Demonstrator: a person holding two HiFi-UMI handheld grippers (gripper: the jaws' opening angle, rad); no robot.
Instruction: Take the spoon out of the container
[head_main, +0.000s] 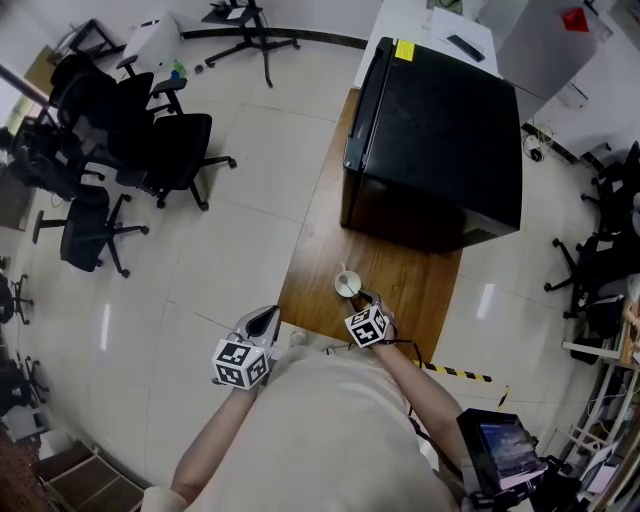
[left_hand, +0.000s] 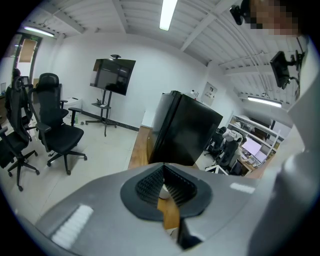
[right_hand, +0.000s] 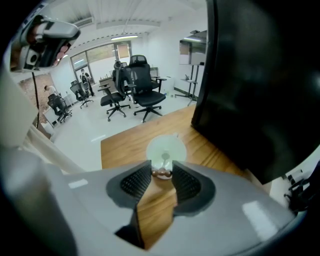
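Step in hand: grasp. Your right claw (right_hand: 162, 169) is pinching the spoon (right_hand: 161, 174) over the white cup (right_hand: 172, 145); your left claw (left_hand: 162, 172) is idling closed, empty. Next: you are lifting straight up, I judge.

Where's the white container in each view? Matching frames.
Head view: container on the wooden table, centre, near side of the black cabinet.
Left gripper view: white sliver, likely it, seen between the jaws, lower centre.
Right gripper view: centre, just past the jaw tips.
Shared landmark: the black cabinet.
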